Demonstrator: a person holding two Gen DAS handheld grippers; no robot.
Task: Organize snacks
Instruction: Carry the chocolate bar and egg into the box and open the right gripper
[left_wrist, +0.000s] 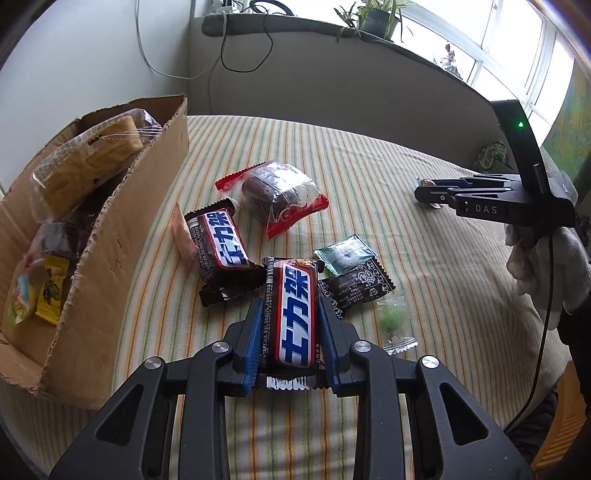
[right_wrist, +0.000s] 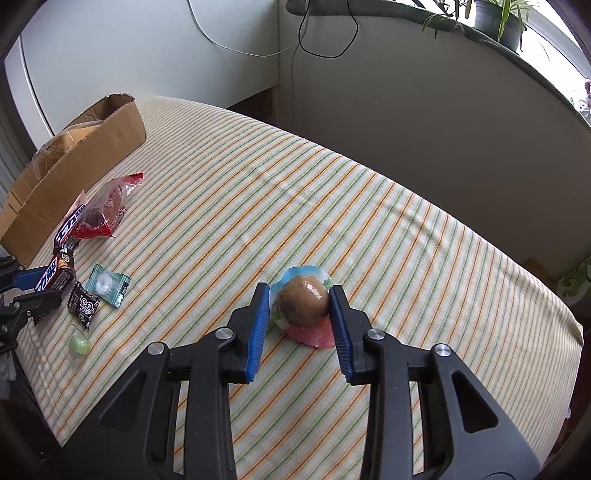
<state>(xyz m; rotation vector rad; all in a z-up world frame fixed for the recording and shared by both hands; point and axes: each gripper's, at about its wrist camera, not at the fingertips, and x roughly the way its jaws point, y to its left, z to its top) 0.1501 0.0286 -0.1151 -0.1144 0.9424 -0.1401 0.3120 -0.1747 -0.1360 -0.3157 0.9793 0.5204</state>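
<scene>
My left gripper (left_wrist: 290, 304) is shut on a brown chocolate bar (left_wrist: 291, 314) with a blue and white label, just above the striped cloth. A second such bar (left_wrist: 218, 251) lies to its left. A cardboard box (left_wrist: 122, 221) with several snacks stands at the left. My right gripper (right_wrist: 300, 291) has its blue pads on both sides of a brown jelly cup (right_wrist: 303, 304) resting on the cloth; the pads touch its sides. The right gripper also shows in the left wrist view (left_wrist: 424, 194).
On the striped tablecloth (right_wrist: 332, 203) lie a red-edged cake packet (left_wrist: 277, 192), a green packet (left_wrist: 345, 256), a dark packet (left_wrist: 356, 290) and a clear bag of green candy (left_wrist: 395, 321). A wall and a windowsill with a plant (left_wrist: 376, 18) stand behind.
</scene>
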